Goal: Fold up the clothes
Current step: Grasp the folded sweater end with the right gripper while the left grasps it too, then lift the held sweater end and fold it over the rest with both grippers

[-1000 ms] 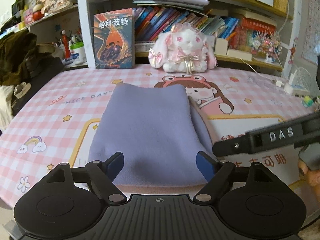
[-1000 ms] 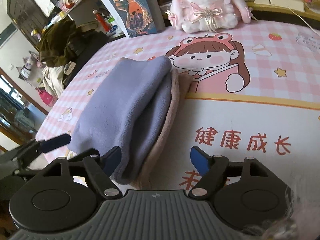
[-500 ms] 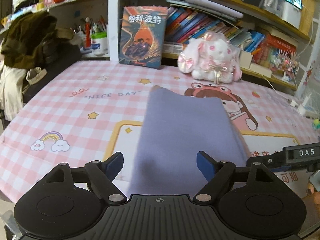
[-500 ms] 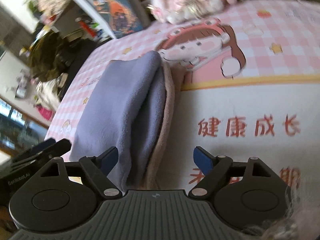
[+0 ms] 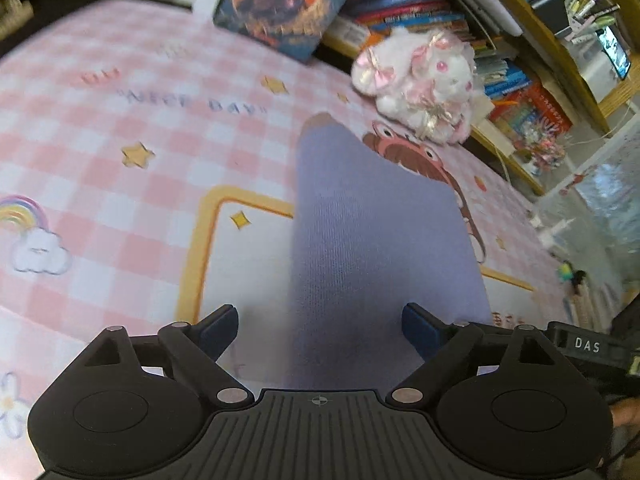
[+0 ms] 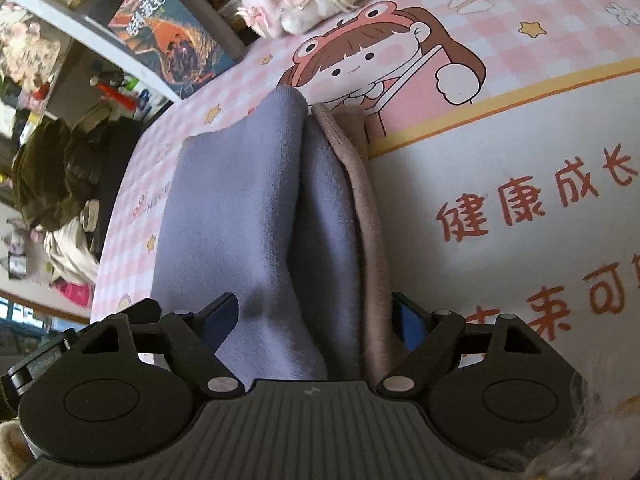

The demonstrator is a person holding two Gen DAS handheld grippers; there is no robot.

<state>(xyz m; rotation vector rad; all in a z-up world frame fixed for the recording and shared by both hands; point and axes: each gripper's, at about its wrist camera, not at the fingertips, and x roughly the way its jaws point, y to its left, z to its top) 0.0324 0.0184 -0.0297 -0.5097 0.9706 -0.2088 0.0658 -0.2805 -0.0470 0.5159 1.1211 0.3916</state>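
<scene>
The folded lavender fleece garment (image 5: 376,240) lies on the pink checked counter (image 5: 120,184). The left gripper (image 5: 320,326) fingers are opening; the right gripper (image 6: 316,318) fingers straddle it, spread, not pressing.

Each gripper, the left gripper (image 5: 318,326) and the right gripper (image 6: 316,316), is built of matte black plastic: a ribbed central body, two round discs, triangular linkage arms pinned with silver screws, and dark blue pads (image 5: 219,326). White "DAS" lettering is carried along one side.

Child's bedroom at home — crammed bookshelves (image 5: 420,4), plush bunny (image 5: 424,80), pink cartoon tablecloth (image 5: 120,184)
</scene>
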